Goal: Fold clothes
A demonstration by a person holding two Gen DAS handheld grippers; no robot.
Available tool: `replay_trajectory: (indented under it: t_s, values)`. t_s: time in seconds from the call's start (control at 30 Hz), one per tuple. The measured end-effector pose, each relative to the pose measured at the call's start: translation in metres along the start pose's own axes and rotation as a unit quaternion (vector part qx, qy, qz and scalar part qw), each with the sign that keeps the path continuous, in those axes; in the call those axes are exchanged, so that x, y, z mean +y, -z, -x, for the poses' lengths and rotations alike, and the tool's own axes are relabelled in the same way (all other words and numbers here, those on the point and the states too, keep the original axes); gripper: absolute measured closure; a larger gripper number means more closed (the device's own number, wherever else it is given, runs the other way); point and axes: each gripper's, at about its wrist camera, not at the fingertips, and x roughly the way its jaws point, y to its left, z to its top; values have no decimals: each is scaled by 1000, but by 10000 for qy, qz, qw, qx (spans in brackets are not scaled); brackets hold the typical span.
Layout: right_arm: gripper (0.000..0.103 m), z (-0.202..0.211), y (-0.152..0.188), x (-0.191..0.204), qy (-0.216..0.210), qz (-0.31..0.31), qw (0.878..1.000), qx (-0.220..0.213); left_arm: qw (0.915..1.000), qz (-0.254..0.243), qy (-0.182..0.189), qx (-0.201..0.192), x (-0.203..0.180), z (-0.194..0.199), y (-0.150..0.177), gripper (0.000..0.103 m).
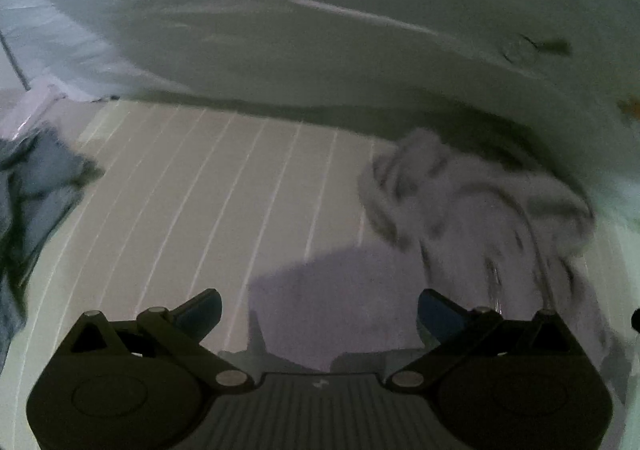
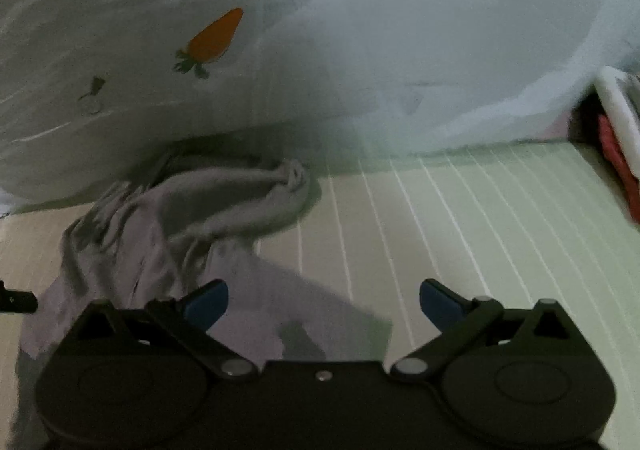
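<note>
A pale grey garment (image 1: 460,210) lies crumpled on the striped bed sheet (image 1: 200,190), its flat lower part reaching under my left gripper (image 1: 320,310). The left gripper is open and empty above that flat part. In the right wrist view the same garment (image 2: 192,210) lies bunched at the left, with a flat flap spreading toward my right gripper (image 2: 324,304). The right gripper is open and empty, its left finger (image 2: 208,304) over the cloth.
A white duvet with carrot prints (image 2: 216,36) is heaped behind the garment (image 1: 320,30). Blue clothing (image 1: 36,190) lies at the far left. A white basket with red cloth (image 2: 616,138) stands at the right edge of the striped sheet (image 2: 480,230).
</note>
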Motion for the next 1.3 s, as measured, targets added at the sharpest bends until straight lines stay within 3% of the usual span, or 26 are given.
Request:
replay_trajectory:
  t_s: [0.2, 0.37, 0.47, 0.6, 0.63, 0.7, 0.73, 0.83, 0.93, 0.97, 1.1, 1.2, 1.3]
  values:
    - [0, -64, -35, -3, 215, -16, 9997, 142, 9999, -32, 105, 123, -12, -49, -43, 0]
    - [0, -102, -46, -9, 214, -196, 9991, 299, 9982, -527, 21, 288, -30, -78, -47, 0]
    - [0, -116, -48, -4, 188, -56, 9990, 393, 9980, -536, -198, 254, -32, -86, -42, 0]
    - [0, -127, -46, 4, 370, 342, 9974, 515, 9975, -54, -680, 162, -18, -86, -48, 0]
    - [0, -125, -45, 4, 515, 389, 9967, 497, 9974, 58, -703, 141, -12, -84, -49, 0]
    - [12, -122, -42, 2, 1201, 697, 9894, 434, 9973, 303, -664, 115, 0, -80, -50, 0]
    - [13, -120, -40, 1, 1562, 862, 9831, 401, 9969, 338, -709, 77, 2, -77, -49, 0]
    - [17, -108, -44, -21, 1285, 159, 9907, 413, 9965, 297, -779, -110, 2, -64, -42, 0]
    - [10, -96, -47, -39, 789, -513, 9950, 349, 9961, 349, -784, -189, -2, -57, -35, 0]
    - [6, -94, -48, -35, 590, -495, 9966, 283, 9960, 393, -795, -143, -3, -59, -34, 0]
    - [4, -101, -52, -4, 137, -117, 9994, 287, 9960, 420, -786, 28, 2, -68, -35, 0]
    - [4, -116, -54, 14, 43, -134, 9991, 412, 9964, 341, -777, 85, 5, -72, -34, 0]
    - [1, -133, -54, 24, 568, 147, 9957, 713, 9963, 373, -769, 74, 8, -73, -32, 0]
